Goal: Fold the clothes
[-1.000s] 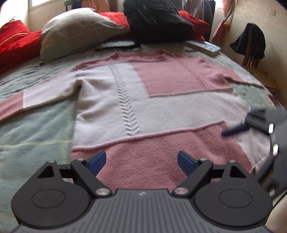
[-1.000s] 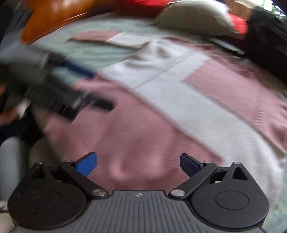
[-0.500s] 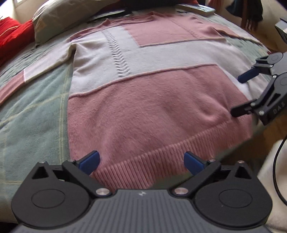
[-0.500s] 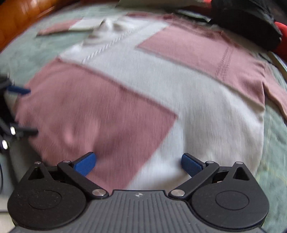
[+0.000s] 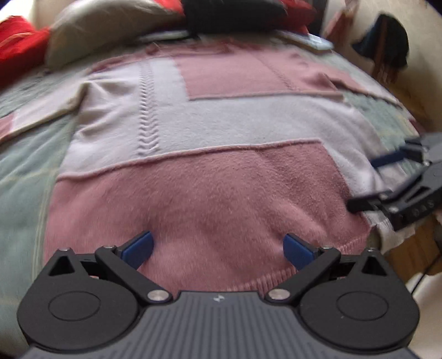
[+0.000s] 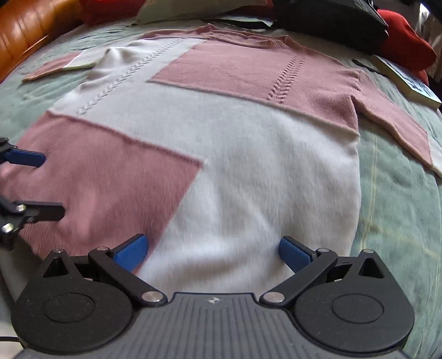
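Observation:
A pink and white knit sweater (image 5: pixel 221 132) (image 6: pixel 234 132) lies flat and face up on the bed, sleeves spread out to both sides. My left gripper (image 5: pixel 218 248) is open over the pink lower left part, just above the ribbed hem (image 5: pixel 276 276). My right gripper (image 6: pixel 211 250) is open over the white lower right part. Each gripper shows in the other's view: the right one (image 5: pixel 386 182) at the sweater's right hem corner, the left one (image 6: pixel 36 185) at the left edge. Nothing is between either pair of fingers.
A pale green quilt (image 6: pixel 395 210) covers the bed. At the head lie a beige pillow (image 5: pixel 105 30), red cushions (image 5: pixel 19 47), a black bag (image 6: pixel 328 19) and a book (image 6: pixel 408 82). Dark clothing hangs on a chair (image 5: pixel 386 49) at the right. A wooden bedside (image 6: pixel 25 33) runs left.
Both grippers have moved in lower and closer over the sweater's bottom part, near the hem. Both stay open. The sweater has not moved.

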Tool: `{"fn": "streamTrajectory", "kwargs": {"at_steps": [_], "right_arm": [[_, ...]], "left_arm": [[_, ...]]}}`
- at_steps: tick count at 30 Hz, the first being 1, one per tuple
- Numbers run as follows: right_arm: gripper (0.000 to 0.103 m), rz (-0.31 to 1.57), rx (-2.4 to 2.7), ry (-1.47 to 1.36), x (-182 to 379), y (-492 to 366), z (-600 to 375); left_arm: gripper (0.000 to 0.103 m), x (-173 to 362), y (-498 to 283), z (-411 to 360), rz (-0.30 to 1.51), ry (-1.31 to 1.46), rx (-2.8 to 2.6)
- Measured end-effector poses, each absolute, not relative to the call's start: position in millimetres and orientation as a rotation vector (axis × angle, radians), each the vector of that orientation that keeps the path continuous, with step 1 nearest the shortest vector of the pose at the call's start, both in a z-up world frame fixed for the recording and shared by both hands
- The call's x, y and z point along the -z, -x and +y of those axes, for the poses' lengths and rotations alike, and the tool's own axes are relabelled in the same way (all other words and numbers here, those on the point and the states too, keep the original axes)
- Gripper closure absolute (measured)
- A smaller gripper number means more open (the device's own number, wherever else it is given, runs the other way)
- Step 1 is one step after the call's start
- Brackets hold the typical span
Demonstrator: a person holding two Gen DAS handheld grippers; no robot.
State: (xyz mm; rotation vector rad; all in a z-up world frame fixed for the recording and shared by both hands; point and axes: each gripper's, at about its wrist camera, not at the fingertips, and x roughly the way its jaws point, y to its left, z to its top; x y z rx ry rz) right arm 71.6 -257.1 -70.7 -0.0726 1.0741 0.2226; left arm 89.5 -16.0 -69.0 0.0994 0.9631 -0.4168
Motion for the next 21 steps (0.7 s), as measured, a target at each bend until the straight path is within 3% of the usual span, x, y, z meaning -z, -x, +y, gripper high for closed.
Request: {"fn": "streamTrajectory", "kwargs": {"at_steps": [5,13,21], "right_arm": [[0.000,1.033,-0.233,-0.010,62,-62,-274],[0.000,0.867,-0.166,0.030,47,-111,-299],[0.000,0.875,-0.246,0.036,75,-102,-326]], "left_arm": [[0.002,70,-71,-15,0.932,-0.038,0.377],[0.002,55,-137,-32,0.900,-0.101,0.289],[0.001,87,-153,-39,0.920,-0.103,0.240]]}}
